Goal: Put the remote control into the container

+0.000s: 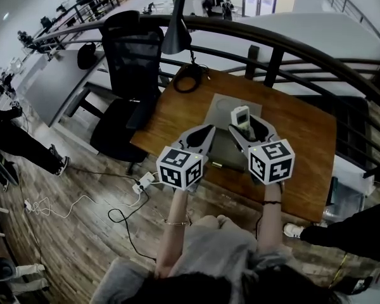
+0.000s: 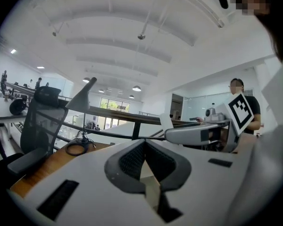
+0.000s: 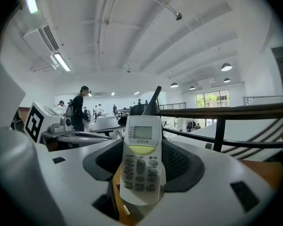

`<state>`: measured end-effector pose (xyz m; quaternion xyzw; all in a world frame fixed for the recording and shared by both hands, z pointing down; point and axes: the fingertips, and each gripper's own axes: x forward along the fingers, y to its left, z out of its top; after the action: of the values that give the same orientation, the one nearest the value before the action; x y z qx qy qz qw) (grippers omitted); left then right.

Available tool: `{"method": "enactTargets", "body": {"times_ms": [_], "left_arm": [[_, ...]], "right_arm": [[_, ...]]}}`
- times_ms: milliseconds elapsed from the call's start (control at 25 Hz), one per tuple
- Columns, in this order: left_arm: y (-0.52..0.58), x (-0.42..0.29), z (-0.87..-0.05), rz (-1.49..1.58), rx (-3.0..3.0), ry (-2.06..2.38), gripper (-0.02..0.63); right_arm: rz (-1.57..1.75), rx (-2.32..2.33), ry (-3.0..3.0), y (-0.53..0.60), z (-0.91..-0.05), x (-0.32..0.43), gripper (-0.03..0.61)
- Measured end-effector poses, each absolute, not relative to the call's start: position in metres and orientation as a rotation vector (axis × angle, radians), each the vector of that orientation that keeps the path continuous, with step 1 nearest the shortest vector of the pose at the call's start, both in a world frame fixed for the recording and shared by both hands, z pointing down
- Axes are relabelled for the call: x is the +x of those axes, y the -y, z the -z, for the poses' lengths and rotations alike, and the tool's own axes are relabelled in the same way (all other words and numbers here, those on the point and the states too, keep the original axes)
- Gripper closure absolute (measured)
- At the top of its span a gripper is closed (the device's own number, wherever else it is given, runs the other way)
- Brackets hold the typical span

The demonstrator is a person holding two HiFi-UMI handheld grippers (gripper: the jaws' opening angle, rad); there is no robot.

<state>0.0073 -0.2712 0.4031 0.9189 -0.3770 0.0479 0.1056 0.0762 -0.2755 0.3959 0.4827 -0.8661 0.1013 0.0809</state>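
Observation:
My right gripper (image 1: pixel 248 130) is shut on a white remote control (image 1: pixel 240 115) with a small screen. The remote stands upright between the jaws above the wooden table (image 1: pixel 304 138). In the right gripper view the remote control (image 3: pixel 141 157) fills the gap of that gripper (image 3: pixel 142 182), buttons facing the camera. A grey flat container (image 1: pixel 221 104) lies on the table just beyond both grippers. My left gripper (image 1: pixel 209 130) hangs beside the right one, shut and holding nothing; in the left gripper view its gripper (image 2: pixel 148 171) shows dark pads meeting in a V.
A black office chair (image 1: pixel 130 62) stands left of the table. A black desk lamp (image 1: pixel 177 25) and a coiled cable (image 1: pixel 187 80) sit at the table's far left corner. A dark curved railing (image 1: pixel 272 38) runs behind. A power strip (image 1: pixel 144 181) and cables lie on the floor.

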Motion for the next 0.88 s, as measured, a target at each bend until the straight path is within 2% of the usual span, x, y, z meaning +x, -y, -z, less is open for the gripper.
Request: {"method": "enactTargets", "body": {"times_ms": [880], "left_arm": [[0.301,-0.001,-0.499,-0.328,2.48,0.991,0.611]], "right_arm": [[-0.564,1.274,2.438,0.314,-0.494,0.061,0.316]]}}
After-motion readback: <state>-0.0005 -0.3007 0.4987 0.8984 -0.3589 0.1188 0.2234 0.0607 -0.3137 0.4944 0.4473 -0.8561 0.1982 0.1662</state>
